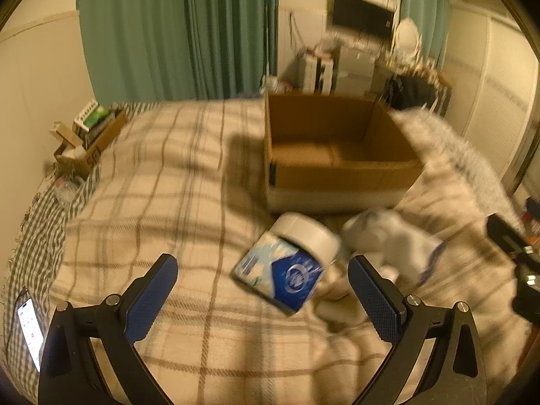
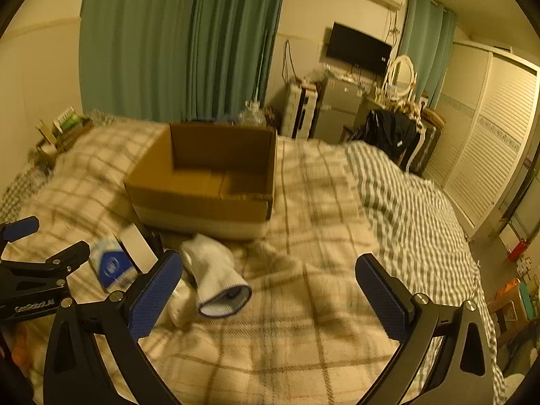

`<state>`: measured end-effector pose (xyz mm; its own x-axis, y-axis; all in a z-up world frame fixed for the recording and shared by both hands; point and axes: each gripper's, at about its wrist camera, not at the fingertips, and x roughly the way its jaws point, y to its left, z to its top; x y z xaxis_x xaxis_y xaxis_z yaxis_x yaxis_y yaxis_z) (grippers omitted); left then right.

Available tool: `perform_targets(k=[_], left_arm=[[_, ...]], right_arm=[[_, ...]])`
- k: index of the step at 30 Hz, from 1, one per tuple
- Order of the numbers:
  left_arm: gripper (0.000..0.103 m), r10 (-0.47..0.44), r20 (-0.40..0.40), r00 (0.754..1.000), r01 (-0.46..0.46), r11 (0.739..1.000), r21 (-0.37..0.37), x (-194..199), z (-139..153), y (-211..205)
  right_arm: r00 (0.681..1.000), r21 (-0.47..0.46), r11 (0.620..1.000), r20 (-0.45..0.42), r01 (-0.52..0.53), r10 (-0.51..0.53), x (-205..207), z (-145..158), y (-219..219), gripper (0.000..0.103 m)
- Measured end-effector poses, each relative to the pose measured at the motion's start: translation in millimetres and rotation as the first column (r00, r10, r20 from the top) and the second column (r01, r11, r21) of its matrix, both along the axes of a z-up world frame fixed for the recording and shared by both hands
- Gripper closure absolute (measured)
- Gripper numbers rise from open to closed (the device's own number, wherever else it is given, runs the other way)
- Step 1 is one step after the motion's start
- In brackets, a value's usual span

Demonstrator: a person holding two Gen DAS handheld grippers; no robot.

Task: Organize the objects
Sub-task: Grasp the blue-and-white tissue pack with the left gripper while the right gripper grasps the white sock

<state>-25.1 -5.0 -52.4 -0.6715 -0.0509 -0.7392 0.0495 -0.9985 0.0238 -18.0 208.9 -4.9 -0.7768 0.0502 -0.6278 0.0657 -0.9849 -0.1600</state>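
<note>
A blue-and-white jar with a white lid [image 1: 287,263] lies tilted on the plaid blanket, just ahead of my left gripper [image 1: 263,280], which is open and empty. The jar also shows in the right wrist view [image 2: 114,265]. A white sock [image 2: 216,280] lies to the jar's right; it shows blurred in the left wrist view [image 1: 388,239]. My right gripper [image 2: 270,280] is open and empty, with the sock near its left finger. An open, empty cardboard box [image 1: 337,155] stands on the bed behind both; it also shows in the right wrist view [image 2: 206,175].
A phone [image 1: 30,327] with a lit screen lies at the bed's left edge. A small box of items [image 1: 87,135] sits by the wall at far left. A striped blanket [image 2: 405,195] covers the right of the bed. Furniture and a TV [image 2: 357,49] stand at the back.
</note>
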Motion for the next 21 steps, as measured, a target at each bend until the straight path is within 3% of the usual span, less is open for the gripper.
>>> perform_targets(k=[4, 13, 17, 19, 21], left_arm=[[0.002, 0.007, 0.077, 0.997, -0.005, 1.0, -0.026, -13.9, -30.4, 2.6], [0.005, -0.018, 0.177, 0.984, 0.033, 0.996, -0.085, -42.0, -69.0, 12.2], [0.028, -0.047, 0.214, 0.976, 0.064, 0.995, -0.072, -45.0, -77.5, 13.9], [0.031, -0.054, 0.202, 0.978, 0.069, 0.995, -0.069, -41.1, -75.6, 14.0], [0.035, -0.061, 0.191, 0.98, 0.071, 0.996, -0.048, -36.8, -71.9, 12.3]], right_arm=[[0.997, -0.013, 1.0, 0.076, -0.016, 0.017, -11.6, -26.1, 1.4, 0.001], [0.979, -0.009, 0.997, 0.192, -0.074, 0.074, -52.0, -54.1, -14.7, 0.003], [0.956, 0.013, 0.995, 0.279, -0.095, 0.088, -63.4, -75.3, -23.9, 0.026], [0.952, 0.012, 0.994, 0.289, -0.11, 0.102, -62.2, -78.2, -26.5, 0.039], [0.948, 0.0, 0.992, 0.295, -0.126, 0.121, -60.7, -78.8, -27.9, 0.065]])
